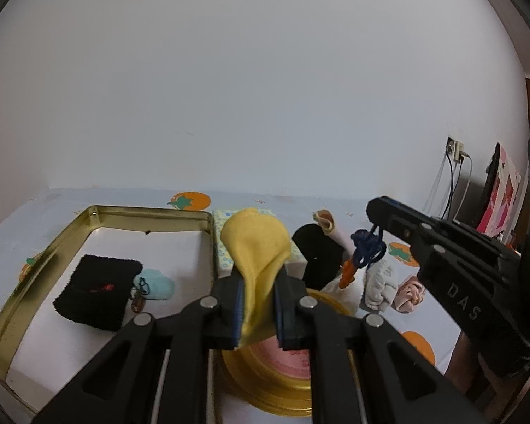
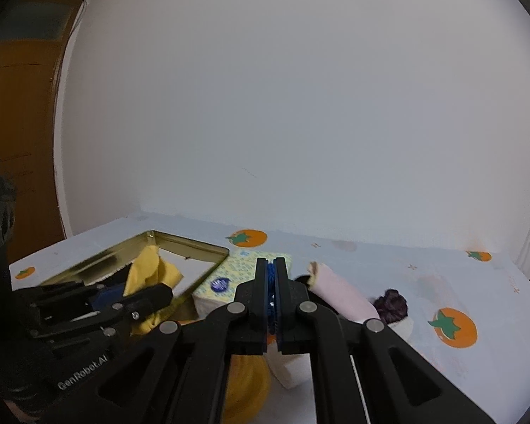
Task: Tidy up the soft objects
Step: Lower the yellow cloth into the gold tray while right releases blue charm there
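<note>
Left to right, left wrist view. Gold tray (image 1: pixel 46 247) sits at the left on the table (image 1: pixel 335 208); inside it lie a black cloth (image 1: pixel 95 288) and a small blue pouch (image 1: pixel 157 284), touching each other.

Left gripper (image 1: pixel 259 304): jaws pinched on a yellow cloth (image 1: pixel 254 243), which stands up above the pads and hangs out below them. It is held just right of the tray's right wall, above a round gold tin (image 1: pixel 265 381).

Right gripper (image 1: pixel 374 217): jaws clamped on the blue cord (image 1: pixel 367 251) of an orange charm (image 1: pixel 348 274), which dangles free over the loose pile.

Risks (judgement):
- Cloth's hanging tail may catch the tray wall on the way across, or drape over the rim on release.
- The dangling charm may swing into the pile or snag the other gripper.
- The two grippers are near each other; crossing paths could collide.

Open room: bare tray floor toward the back and front; the wall close behind the table limits reach.
</note>
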